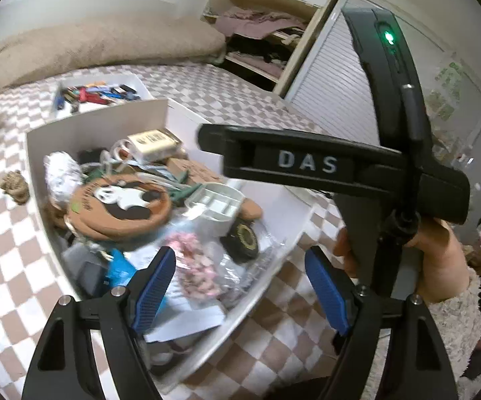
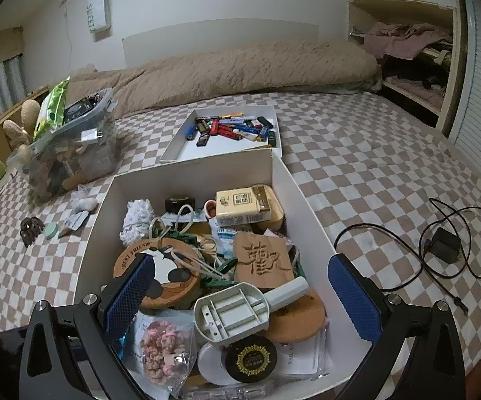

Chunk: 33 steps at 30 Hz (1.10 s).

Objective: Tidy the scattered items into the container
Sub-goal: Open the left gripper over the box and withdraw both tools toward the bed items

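Observation:
A white box (image 2: pixel 302 196) on the checkered bed holds several items: a panda cork coaster (image 2: pixel 163 266), a carved wooden block (image 2: pixel 262 260), a grey plastic handle piece (image 2: pixel 237 310), a bag of pink bits (image 2: pixel 162 343) and a black round tin (image 2: pixel 250 358). My right gripper (image 2: pixel 237 303) is open and empty, just above the box's near end. My left gripper (image 1: pixel 240 286) is open and empty over the same box (image 1: pixel 107 123). The right gripper's black body (image 1: pixel 310 163) crosses the left wrist view. A black charger with cable (image 2: pixel 444 243) lies on the bed to the right.
A shallow white tray (image 2: pixel 180 146) of lighters and batteries lies behind the box. A clear bin (image 2: pixel 73 143) of odds stands at the left. A hair claw (image 2: pixel 30 228), a green disc (image 2: pixel 52 230) and small wrappers (image 2: pixel 77 220) lie left of the box. A brown duvet (image 2: pixel 240 66) lies behind.

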{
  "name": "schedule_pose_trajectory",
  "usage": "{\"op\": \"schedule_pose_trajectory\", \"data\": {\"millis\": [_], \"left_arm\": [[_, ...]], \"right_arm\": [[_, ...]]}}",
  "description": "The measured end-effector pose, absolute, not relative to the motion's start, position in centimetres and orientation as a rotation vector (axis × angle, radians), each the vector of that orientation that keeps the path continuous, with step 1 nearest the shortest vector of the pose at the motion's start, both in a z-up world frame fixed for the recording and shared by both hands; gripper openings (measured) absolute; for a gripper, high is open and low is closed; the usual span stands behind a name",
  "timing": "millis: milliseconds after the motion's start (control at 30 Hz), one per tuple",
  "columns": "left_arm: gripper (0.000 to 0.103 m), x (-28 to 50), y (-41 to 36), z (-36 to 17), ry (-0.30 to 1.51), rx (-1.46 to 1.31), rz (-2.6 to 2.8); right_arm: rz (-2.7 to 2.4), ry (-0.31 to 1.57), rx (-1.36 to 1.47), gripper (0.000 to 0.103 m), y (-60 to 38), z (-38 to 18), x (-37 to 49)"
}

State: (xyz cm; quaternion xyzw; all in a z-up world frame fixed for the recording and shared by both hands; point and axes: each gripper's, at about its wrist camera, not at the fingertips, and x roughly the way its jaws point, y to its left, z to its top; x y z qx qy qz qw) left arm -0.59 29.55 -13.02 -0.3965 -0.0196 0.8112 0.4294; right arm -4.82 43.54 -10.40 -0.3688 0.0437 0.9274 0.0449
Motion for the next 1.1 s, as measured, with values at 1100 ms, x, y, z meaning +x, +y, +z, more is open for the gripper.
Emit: {"op": "schedule_pose_trajectory", "data": {"millis": [1100], "left_arm": [[0.103,-4.0,23.8,-13.2,-0.048,-0.96,2.281]], "right_arm": [[2.807,0.154,-1.024,0.103,44.7,-9.9,-4.4]]}}
